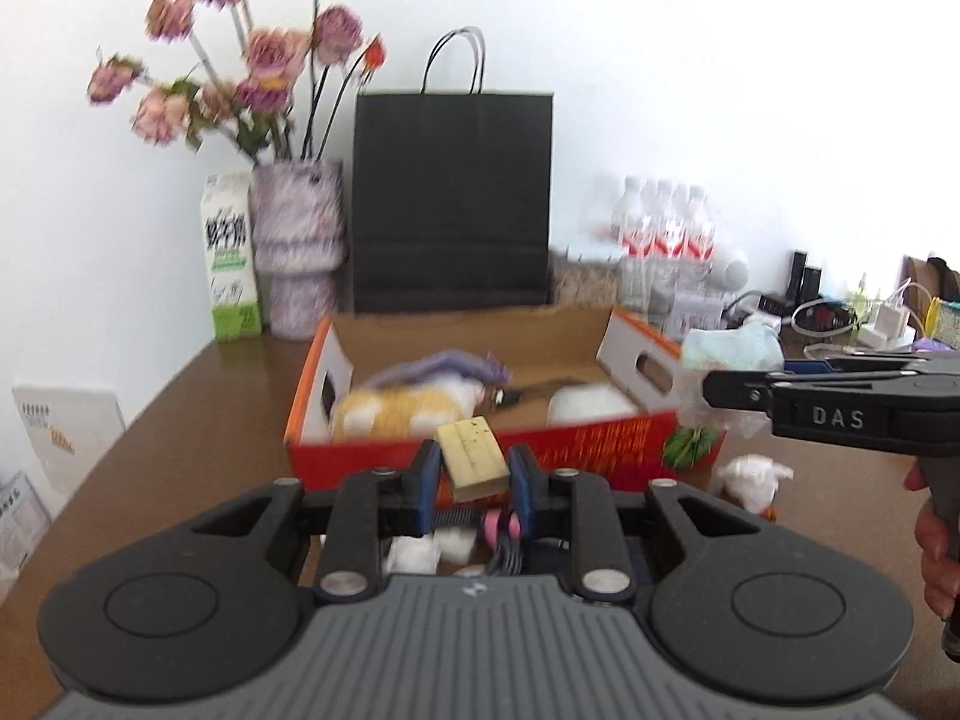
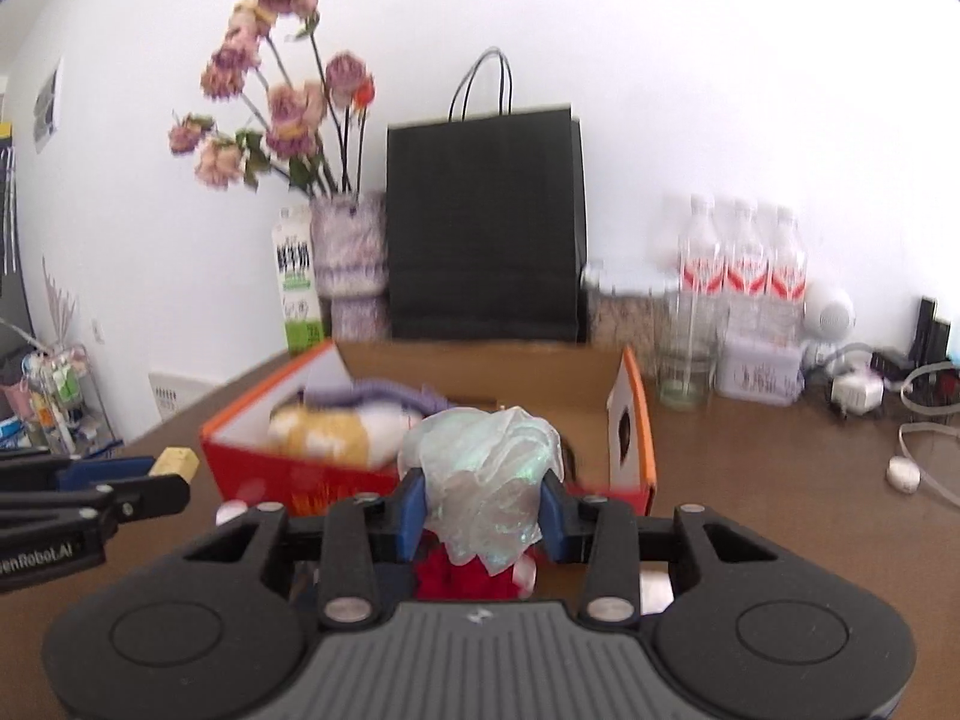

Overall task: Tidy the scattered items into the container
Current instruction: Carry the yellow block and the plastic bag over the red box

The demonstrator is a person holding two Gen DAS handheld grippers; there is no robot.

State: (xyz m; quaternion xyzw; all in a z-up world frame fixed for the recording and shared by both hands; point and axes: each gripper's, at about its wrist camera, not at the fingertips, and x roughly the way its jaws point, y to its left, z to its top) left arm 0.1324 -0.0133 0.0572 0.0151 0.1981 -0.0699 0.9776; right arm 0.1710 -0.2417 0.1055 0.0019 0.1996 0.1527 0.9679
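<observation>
There are 2 hand-held grippers: the left hand-held gripper (image 1: pixel 473 468) and the right hand-held gripper (image 2: pixel 485 510). I see 1 red box (image 1: pixel 540 450), 1 black bag (image 1: pixel 451 198), 1 vase (image 1: pixel 297 252), 1 milk carton (image 1: pixel 231 258), and maybe 4 water bottles (image 1: pixel 663 228), a bit blurry.

Both views are bright, lit by even daylight-like light that washes the white wall (image 1: pixel 690 90) nearly featureless. Motion blur smears the flowers (image 1: pixel 240 72), the water bottles (image 2: pixel 744 264) and the box's (image 1: pixel 480 456) contents (print on the carton is unreadable). Fisheye bending darkens the corners at 1 and 11 o'clock. The brown surface (image 2: pixel 780 468) carries soft sheen and faint shadows.
</observation>
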